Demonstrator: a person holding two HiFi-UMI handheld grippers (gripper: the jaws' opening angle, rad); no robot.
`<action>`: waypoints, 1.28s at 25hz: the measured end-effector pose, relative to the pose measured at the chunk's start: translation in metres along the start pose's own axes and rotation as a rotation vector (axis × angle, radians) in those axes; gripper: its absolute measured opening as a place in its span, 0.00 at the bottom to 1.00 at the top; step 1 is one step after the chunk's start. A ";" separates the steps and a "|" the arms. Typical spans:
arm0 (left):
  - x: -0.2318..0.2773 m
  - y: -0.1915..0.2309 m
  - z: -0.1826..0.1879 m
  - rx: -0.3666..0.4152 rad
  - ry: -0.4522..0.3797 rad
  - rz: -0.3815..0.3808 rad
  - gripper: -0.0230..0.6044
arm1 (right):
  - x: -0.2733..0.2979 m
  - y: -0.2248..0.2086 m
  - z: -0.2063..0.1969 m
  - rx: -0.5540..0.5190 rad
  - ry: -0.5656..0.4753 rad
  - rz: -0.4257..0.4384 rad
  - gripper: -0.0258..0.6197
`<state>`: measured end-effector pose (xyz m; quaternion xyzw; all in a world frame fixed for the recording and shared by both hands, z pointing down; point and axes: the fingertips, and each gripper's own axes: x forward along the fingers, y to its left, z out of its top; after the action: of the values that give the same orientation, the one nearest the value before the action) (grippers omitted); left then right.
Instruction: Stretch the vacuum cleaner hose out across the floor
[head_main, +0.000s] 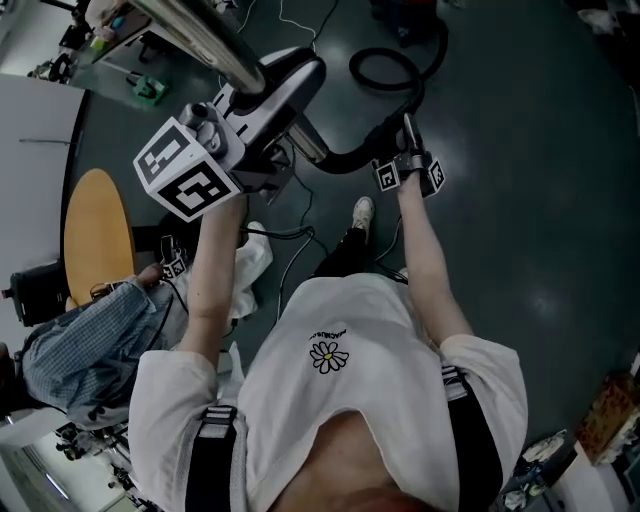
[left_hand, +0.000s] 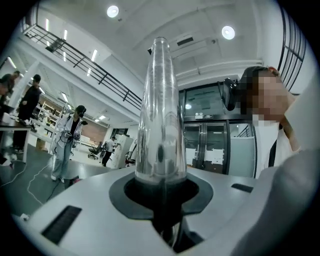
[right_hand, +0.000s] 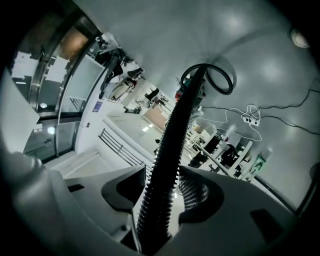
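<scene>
Nearest the head camera is the person's white T-shirt (head_main: 340, 400) with a daisy print, crossed by dark harness straps, both forearms reaching forward. Left hand-held gripper (left_hand: 161, 197): jaws fully together, clamped on the base of a shiny metal tube (left_hand: 160, 115), which runs straight out along the jaw line; in the head view this tube slants away to the upper left. Right hand-held gripper (right_hand: 160, 200): jaws stand wide but closed on the black ribbed hose (right_hand: 170, 140), with a ridged pad against each side of it. The hose passes between these jaws and runs on to a loop farther ahead, above the dark floor (head_main: 540, 200). In the head view, the stretch on the near side of the right hand-held gripper bends in a shallow curve toward the left one, and the two grippers are held well apart. A white shoe (head_main: 363, 212) shows on the floor below the hose. To the person's left stands a round wooden surface (head_main: 95, 240), and just beside it sits a second person (head_main: 90, 345) in a blue checked shirt. Thin cables trail across the floor near the loop.
</scene>
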<state>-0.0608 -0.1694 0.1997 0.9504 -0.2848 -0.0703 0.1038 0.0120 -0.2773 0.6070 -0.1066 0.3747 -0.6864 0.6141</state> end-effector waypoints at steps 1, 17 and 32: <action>0.000 0.002 0.000 -0.017 -0.001 -0.001 0.18 | -0.001 0.005 0.004 -0.012 -0.019 -0.001 0.37; -0.058 0.089 -0.102 -0.601 -0.170 0.395 0.28 | -0.056 0.301 0.025 -0.262 0.060 0.570 0.35; -0.088 0.132 -0.224 -1.070 -0.211 0.421 0.35 | 0.001 0.303 -0.111 -0.483 0.648 0.166 0.35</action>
<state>-0.1601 -0.1931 0.4547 0.6766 -0.4010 -0.2765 0.5522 0.1753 -0.2247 0.3338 0.0048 0.7062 -0.5250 0.4750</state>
